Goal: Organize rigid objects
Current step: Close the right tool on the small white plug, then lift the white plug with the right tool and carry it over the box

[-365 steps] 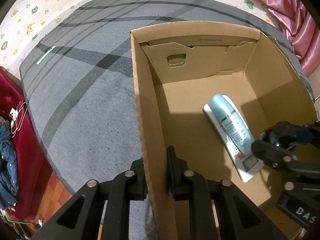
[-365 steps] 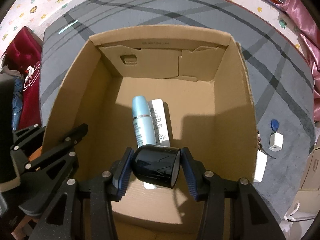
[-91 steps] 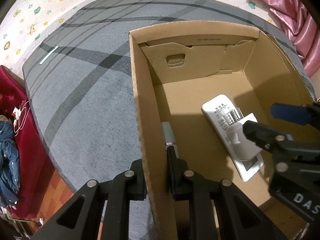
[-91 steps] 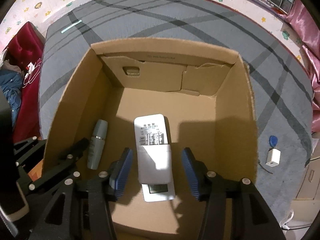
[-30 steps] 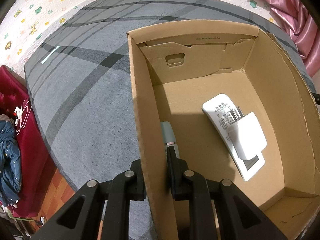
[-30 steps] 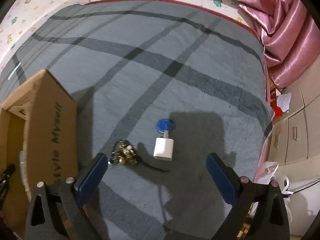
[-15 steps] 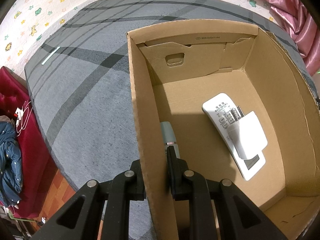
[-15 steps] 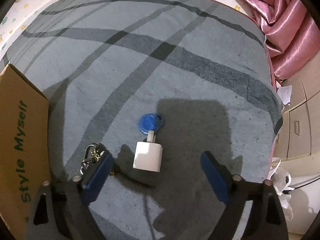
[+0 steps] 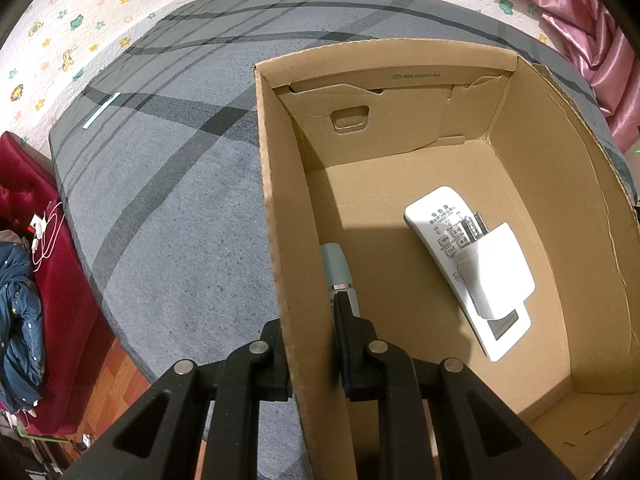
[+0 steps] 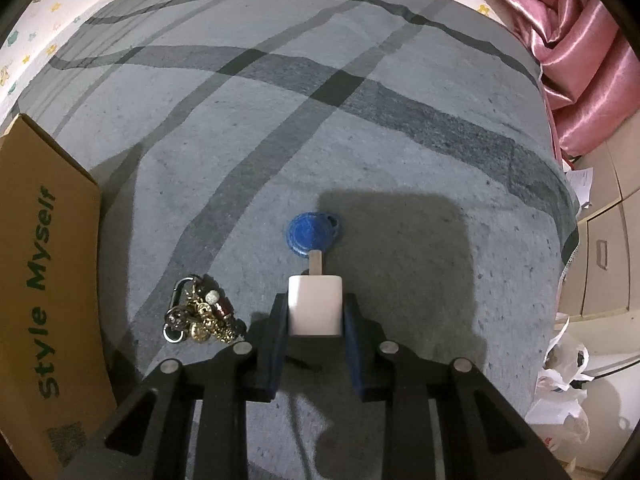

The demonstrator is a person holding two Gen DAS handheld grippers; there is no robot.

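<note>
My left gripper point(image 9: 309, 320) is shut on the left wall of the open cardboard box point(image 9: 280, 216). Inside the box lie a white remote point(image 9: 440, 224), a white adapter point(image 9: 496, 272) on top of it, and a pale blue bottle point(image 9: 338, 264) by the left wall. My right gripper point(image 10: 316, 312) is shut on a small white charger block point(image 10: 316, 308) on the grey rug, outside the box. A blue round tag point(image 10: 312, 232) lies just beyond the block. A bunch of keys point(image 10: 200, 316) lies to its left.
The box's outer side point(image 10: 40, 280) stands at the left of the right wrist view. Pink curtains point(image 10: 568, 40), drawers point(image 10: 608, 248) and plastic bags point(image 10: 568, 376) border the rug on the right. A red sofa point(image 9: 24, 240) with a blue garment is at the left.
My right gripper has dropped towards the rug and closed its fingers around the white charger block. My left gripper still holds the box wall in the same place.
</note>
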